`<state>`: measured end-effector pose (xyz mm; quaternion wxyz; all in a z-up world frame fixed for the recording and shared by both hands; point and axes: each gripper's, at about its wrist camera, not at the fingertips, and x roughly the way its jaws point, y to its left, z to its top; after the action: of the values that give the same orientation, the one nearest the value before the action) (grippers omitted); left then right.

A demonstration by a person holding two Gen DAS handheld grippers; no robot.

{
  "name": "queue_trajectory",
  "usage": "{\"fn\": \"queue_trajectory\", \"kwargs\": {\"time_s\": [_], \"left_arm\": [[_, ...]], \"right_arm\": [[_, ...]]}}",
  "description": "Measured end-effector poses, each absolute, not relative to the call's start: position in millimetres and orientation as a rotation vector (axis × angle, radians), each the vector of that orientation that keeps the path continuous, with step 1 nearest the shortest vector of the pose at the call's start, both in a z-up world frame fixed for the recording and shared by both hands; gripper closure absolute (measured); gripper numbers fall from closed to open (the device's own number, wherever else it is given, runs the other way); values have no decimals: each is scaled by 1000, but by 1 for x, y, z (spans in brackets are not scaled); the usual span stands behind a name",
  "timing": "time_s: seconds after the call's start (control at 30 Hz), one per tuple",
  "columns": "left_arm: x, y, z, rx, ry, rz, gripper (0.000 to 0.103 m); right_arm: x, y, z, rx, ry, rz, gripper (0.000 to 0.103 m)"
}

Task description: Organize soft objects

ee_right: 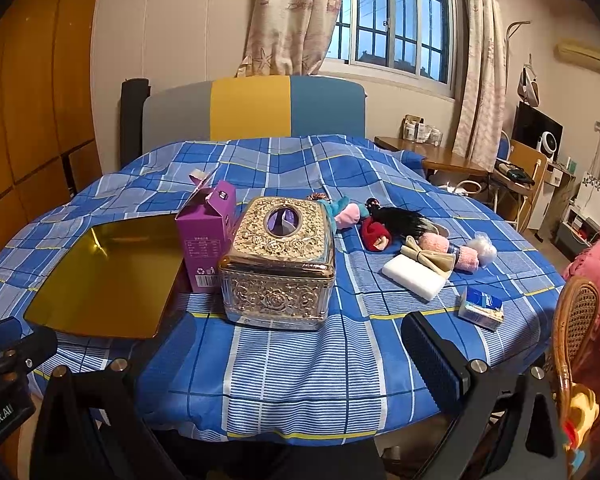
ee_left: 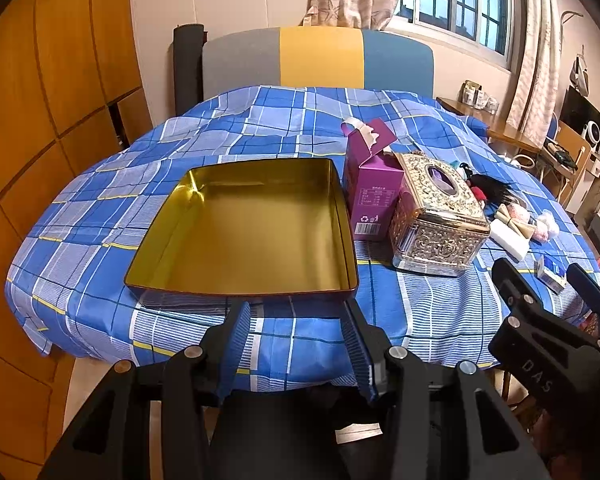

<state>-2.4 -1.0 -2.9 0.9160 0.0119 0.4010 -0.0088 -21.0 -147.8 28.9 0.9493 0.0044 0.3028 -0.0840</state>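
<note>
An open gold tin [ee_left: 244,232] lies on the blue checked cloth, straight ahead of my left gripper [ee_left: 296,320], which is open and empty at the table's near edge. The tin also shows in the right wrist view [ee_right: 108,280]. Soft things lie at the right: a white sponge [ee_right: 414,274], a cream bow [ee_right: 428,258], a pink towel roll [ee_right: 440,246], a red and black doll [ee_right: 384,228], a pink and teal plush [ee_right: 346,210] and a tissue pack [ee_right: 482,307]. My right gripper [ee_right: 300,340] is open and empty in front of the tissue box.
An ornate gold tissue box [ee_right: 280,264] and an open purple carton [ee_right: 208,236] stand between the tin and the soft things. A wicker chair [ee_right: 576,328] is at the right edge. A colour-block headboard [ee_right: 252,110] stands behind the table.
</note>
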Motion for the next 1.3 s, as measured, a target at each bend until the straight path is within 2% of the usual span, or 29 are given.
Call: {"fn": "queue_trajectory", "kwargs": {"time_s": [1.3], "left_arm": [[1,1,-6,25,849,-9,56]], "right_arm": [[-20,-152,26,18,618,-181,0]]}}
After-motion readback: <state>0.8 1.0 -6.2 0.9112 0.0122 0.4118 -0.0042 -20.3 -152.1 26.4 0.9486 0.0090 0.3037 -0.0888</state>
